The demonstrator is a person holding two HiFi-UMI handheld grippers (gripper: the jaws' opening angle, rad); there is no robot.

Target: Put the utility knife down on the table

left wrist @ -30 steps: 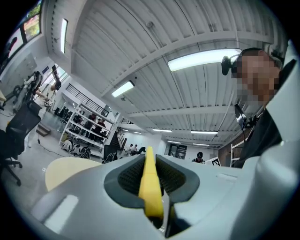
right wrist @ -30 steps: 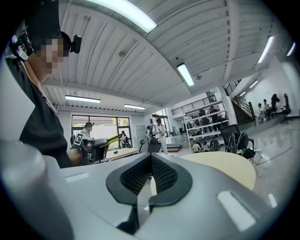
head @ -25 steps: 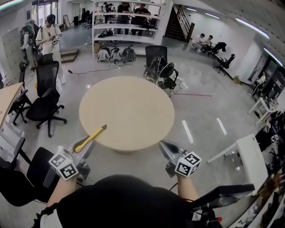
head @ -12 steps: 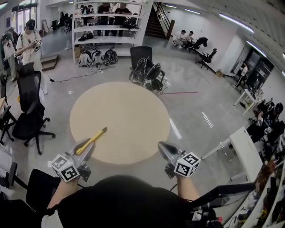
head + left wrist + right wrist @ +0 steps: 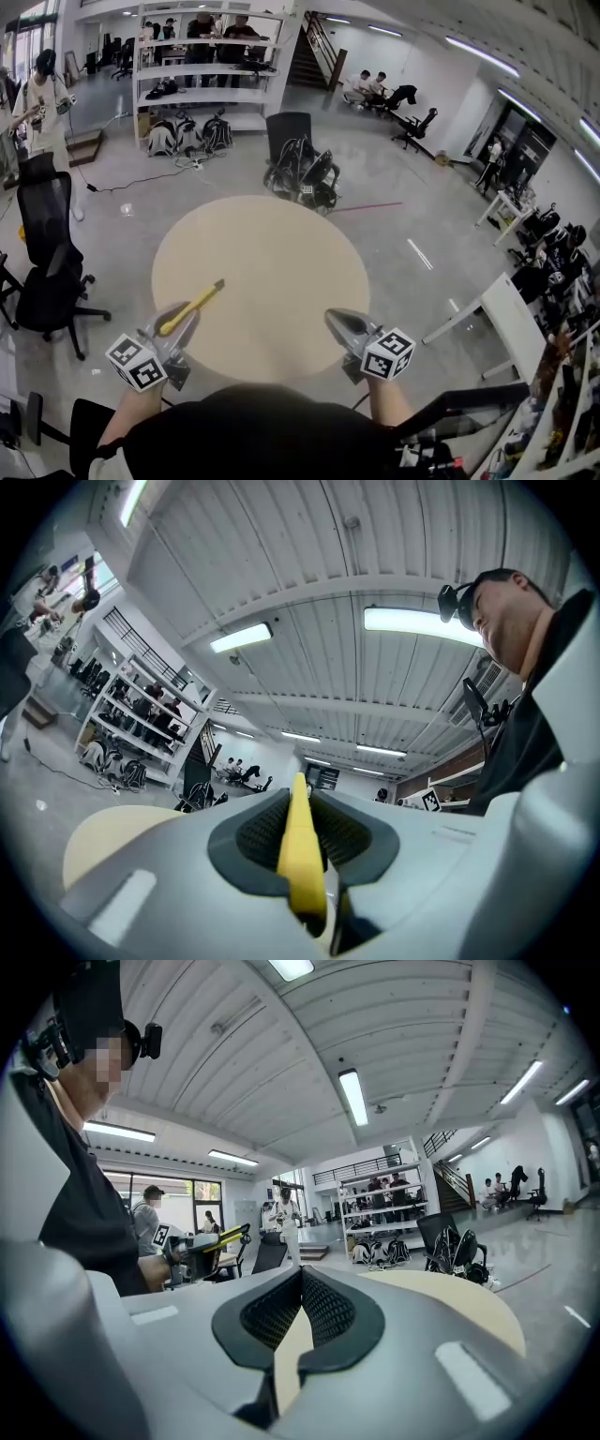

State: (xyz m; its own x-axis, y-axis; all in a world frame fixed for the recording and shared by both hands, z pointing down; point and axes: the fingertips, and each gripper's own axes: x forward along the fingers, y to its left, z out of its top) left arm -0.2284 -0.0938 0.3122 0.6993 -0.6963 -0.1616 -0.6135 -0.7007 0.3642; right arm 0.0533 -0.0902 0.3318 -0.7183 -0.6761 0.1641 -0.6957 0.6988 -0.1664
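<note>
The yellow utility knife (image 5: 193,307) sticks out forward from my left gripper (image 5: 181,317), which is shut on its handle, above the near left part of the round beige table (image 5: 253,244). In the left gripper view the knife (image 5: 300,841) stands edge-on between the dark pads, and the table (image 5: 98,834) shows low at the left. My right gripper (image 5: 331,318) hovers over the table's near right edge, shut with nothing in it. The right gripper view shows its tips (image 5: 301,1275) meeting, the table (image 5: 459,1302) beyond, and the knife (image 5: 221,1237) at the left.
Black office chairs (image 5: 49,258) stand left of the table. Another chair hung with bags (image 5: 300,169) stands behind it. A shelving rack (image 5: 202,66) is at the back, with people around the room. A white desk (image 5: 511,323) stands at the right.
Both grippers have moved forward from in front of the table's edge to over its near part. The left gripper still holds the knife; the right stays shut and empty.
</note>
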